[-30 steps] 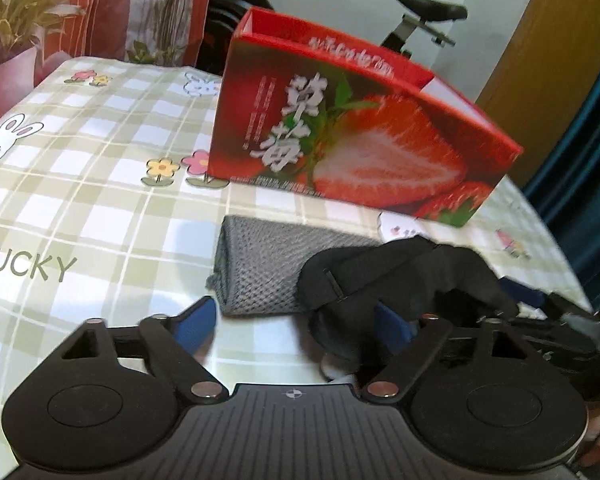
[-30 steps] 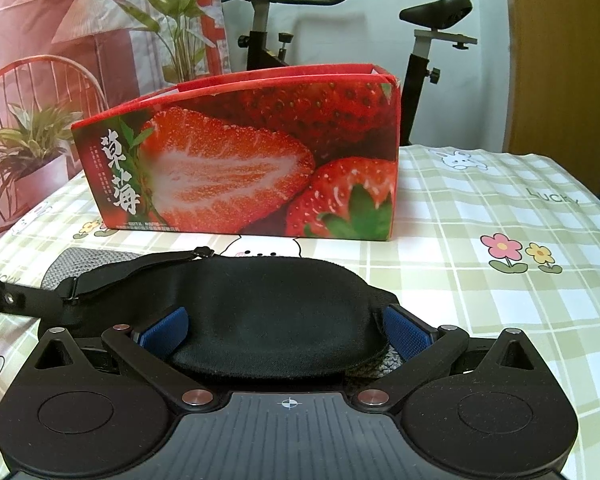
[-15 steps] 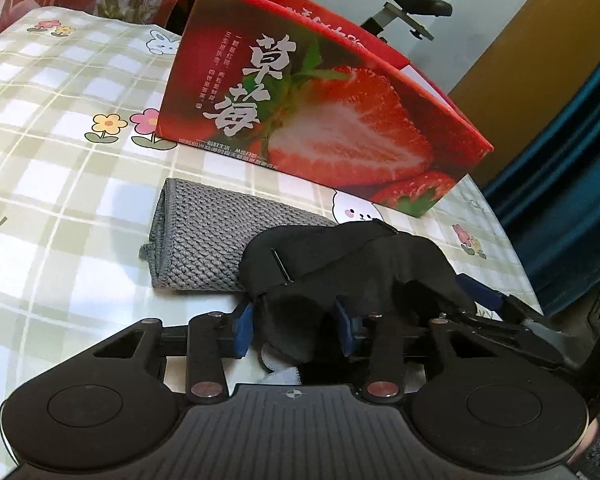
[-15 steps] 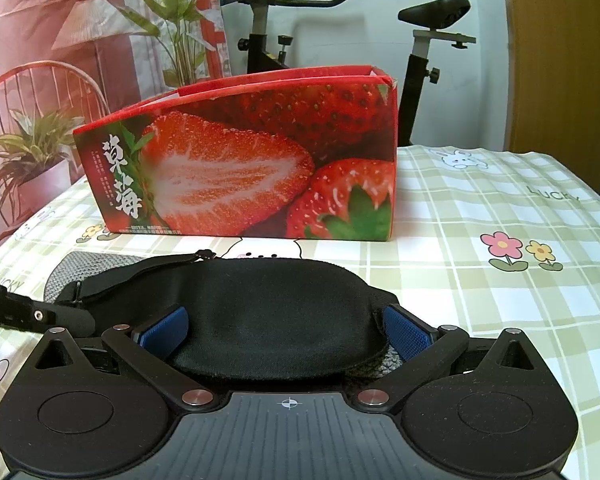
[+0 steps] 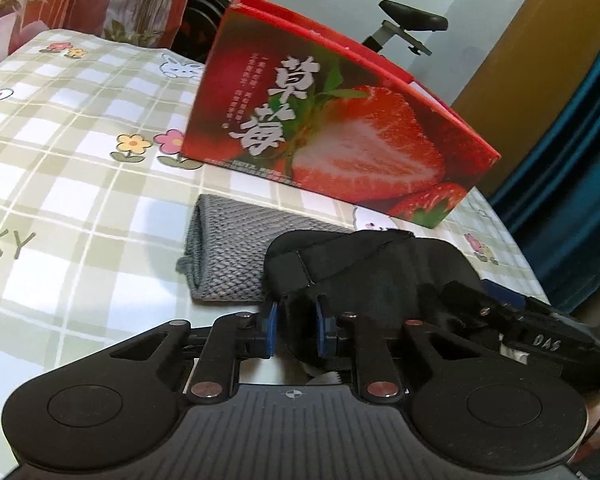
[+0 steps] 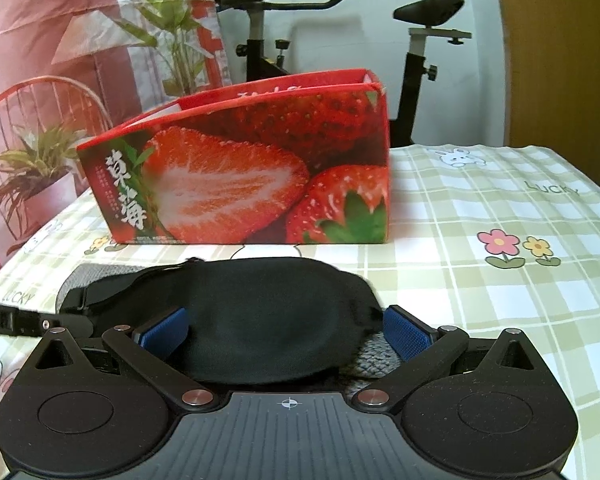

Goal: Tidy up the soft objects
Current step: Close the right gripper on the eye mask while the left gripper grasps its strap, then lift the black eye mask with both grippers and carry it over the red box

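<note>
A black padded eye mask (image 5: 380,272) lies on a folded grey mesh cloth (image 5: 236,252) in front of an open red strawberry box (image 5: 332,132). My left gripper (image 5: 294,328) is shut on the mask's left end, near its strap. In the right wrist view the mask (image 6: 268,312) lies between the spread blue pads of my right gripper (image 6: 286,330), which is open around it. The grey cloth (image 6: 88,276) peeks out at the left and under the mask. The box (image 6: 240,172) stands just behind.
The checked tablecloth (image 6: 500,280) with flower and rabbit prints covers the table. An exercise bike (image 6: 268,40) and potted plants (image 6: 32,176) stand beyond the far edge. A blue curtain (image 5: 572,184) hangs to the right.
My left gripper has moved in and closed on the mask's left end, open a second ago. The right gripper has stayed open around the mask.
</note>
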`<state>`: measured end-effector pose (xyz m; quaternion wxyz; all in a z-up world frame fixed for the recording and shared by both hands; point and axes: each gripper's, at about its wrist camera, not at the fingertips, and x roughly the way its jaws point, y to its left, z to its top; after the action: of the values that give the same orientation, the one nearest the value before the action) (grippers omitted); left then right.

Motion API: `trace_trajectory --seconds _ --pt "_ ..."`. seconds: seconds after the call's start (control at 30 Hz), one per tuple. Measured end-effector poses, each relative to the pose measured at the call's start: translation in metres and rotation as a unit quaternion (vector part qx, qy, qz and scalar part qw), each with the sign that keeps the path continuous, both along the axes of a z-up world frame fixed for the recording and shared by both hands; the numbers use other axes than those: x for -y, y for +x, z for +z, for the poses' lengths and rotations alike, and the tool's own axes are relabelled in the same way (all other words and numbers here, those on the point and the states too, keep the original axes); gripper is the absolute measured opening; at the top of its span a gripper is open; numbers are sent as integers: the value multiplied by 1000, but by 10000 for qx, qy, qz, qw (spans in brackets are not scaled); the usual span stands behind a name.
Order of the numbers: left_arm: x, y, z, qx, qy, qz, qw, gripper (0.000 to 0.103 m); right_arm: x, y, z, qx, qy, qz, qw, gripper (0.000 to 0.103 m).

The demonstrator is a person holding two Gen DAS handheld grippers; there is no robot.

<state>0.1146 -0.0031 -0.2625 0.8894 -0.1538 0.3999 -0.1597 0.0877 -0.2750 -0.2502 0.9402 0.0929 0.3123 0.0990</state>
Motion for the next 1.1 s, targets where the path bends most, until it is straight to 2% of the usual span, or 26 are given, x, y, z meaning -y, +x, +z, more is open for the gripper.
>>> trace_trajectory --seconds 0.17,0.47,0.6,0.73,0.83,0.9,0.93,0.97,1.1 --pt "-2 1 -4 70 -41 -29 10000 20 5 4 1 -91 90 -122 9998 103" --pt "-3 -2 -5 166 -52 -68 9998 20 -4 12 5 -159 77 240 9996 101" --pt "-4 -2 -5 149 -81 -58 9998 20 -9 11 13 -104 66 388 9992 89" --pt "-4 -4 -1 211 -13 -33 9998 19 -10 4 31 180 -8 449 9988 79" --pt "-4 -7 8 392 17 -26 9992 18 -6 -2 45 359 126 472 9982 61" --pt "-3 -10 14 534 55 -24 9986 18 -1 -4 50 335 310 534 9975 41" --pt "-3 -11 17 590 71 -24 9982 17 1 -5 52 325 370 547 9973 37" --pt "-3 -12 19 642 86 -30 9979 16 1 -6 53 335 374 525 9974 34" --pt "-3 -17 27 804 129 -17 9967 13 5 -13 56 401 399 348 9978 34"
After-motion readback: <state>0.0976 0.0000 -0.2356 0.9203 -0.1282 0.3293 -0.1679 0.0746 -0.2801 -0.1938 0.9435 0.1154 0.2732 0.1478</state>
